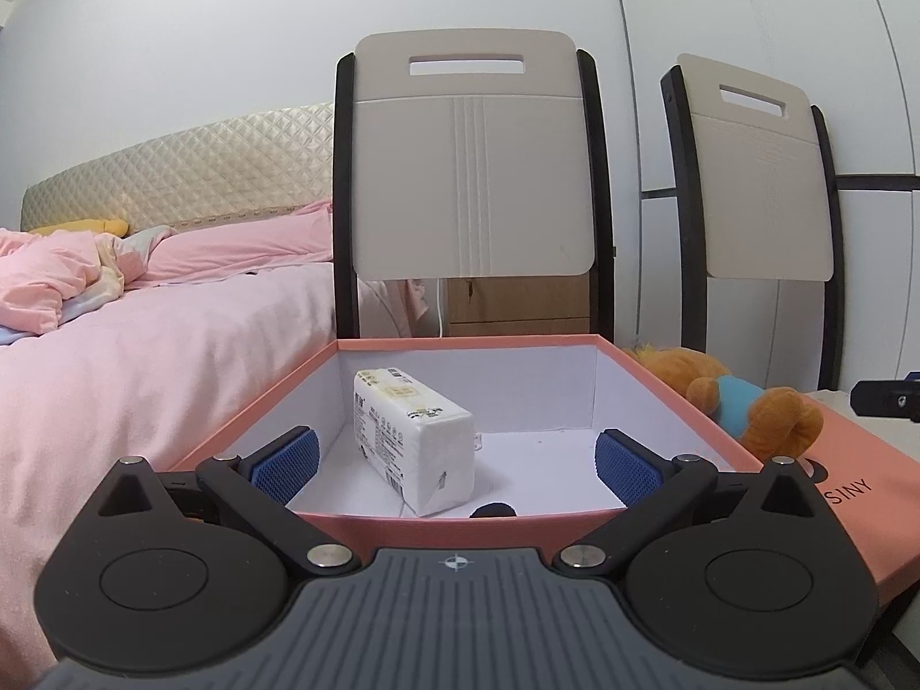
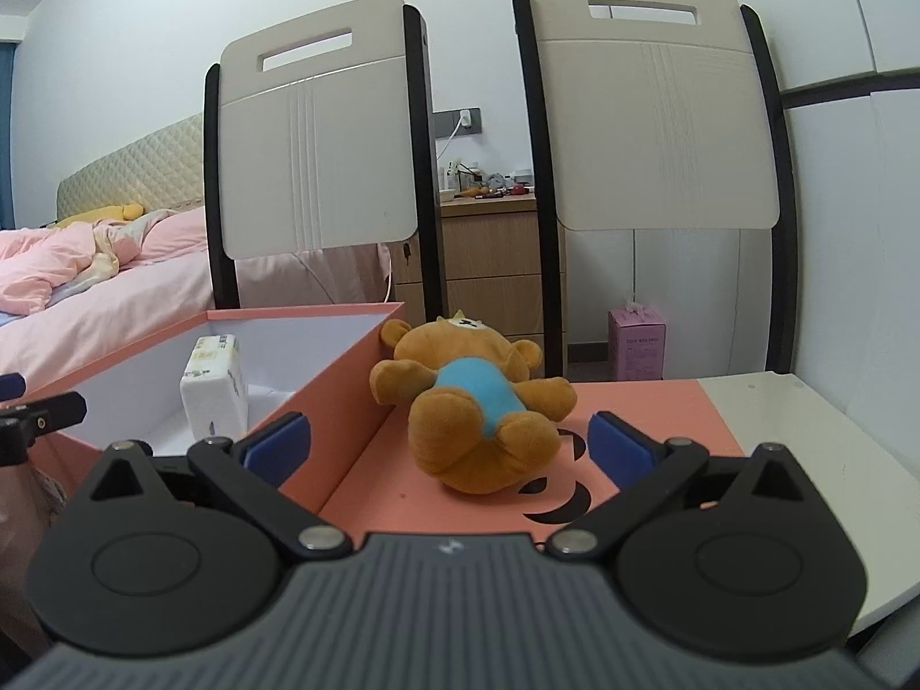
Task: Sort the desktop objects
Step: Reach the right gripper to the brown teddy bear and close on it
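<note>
The right gripper (image 2: 447, 441), fingers spread and empty, faces the bear (image 2: 468, 402) lying on the lid (image 2: 644, 402) beside the box (image 1: 678, 408), while the left gripper (image 1: 454, 463), also spread, hovers over the tissue pack (image 1: 417, 437) already inside.

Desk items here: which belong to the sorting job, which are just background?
Job: tissue pack inside the open pink box; teddy bear lying on the box lid.

Background: two chairs, bed, wooden drawers, small pink carton.
</note>
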